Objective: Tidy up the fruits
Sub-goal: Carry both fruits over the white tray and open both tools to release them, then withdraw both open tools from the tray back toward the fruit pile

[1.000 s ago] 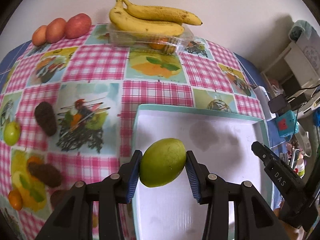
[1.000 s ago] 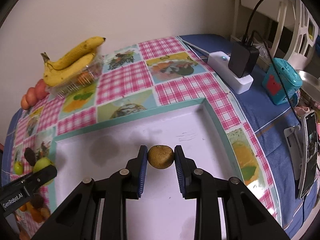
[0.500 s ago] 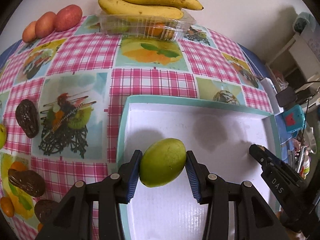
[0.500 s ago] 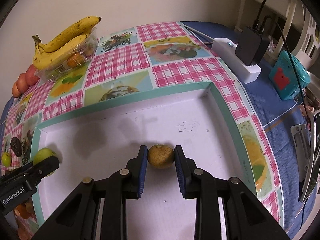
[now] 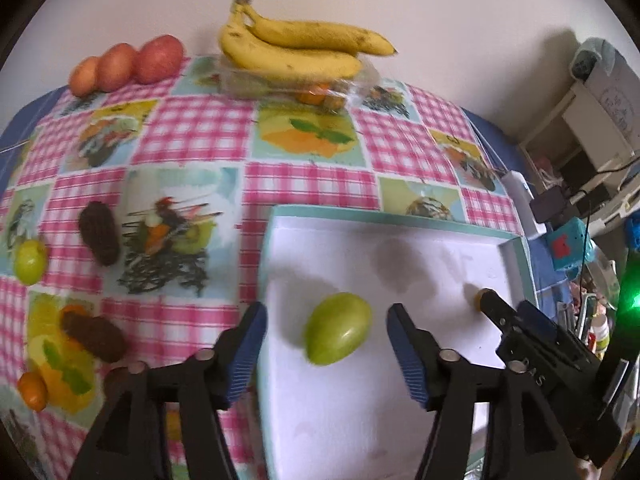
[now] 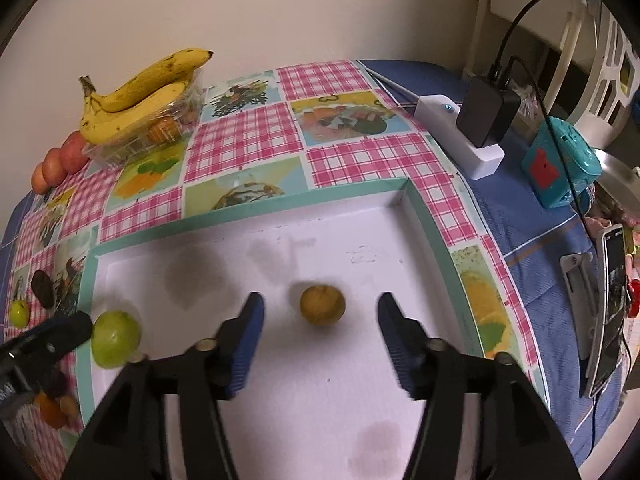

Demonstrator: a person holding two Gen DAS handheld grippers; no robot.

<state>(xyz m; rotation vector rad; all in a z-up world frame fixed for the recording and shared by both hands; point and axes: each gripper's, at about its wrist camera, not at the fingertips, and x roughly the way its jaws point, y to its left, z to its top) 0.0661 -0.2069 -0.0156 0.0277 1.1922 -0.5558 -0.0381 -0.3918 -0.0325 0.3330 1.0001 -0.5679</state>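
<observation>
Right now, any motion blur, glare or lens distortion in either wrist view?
Left wrist view: overall soft with motion blur, green fruit smeared, green light flare at right edge, strong fisheye bending of the tablecloth. Right wrist view: background sharper, gripper fingers blurred, soft shadows on the white tray, no glare.

Left gripper spread wide, jaws empty, angled down; right gripper likewise splayed open, gripping nothing.
</observation>
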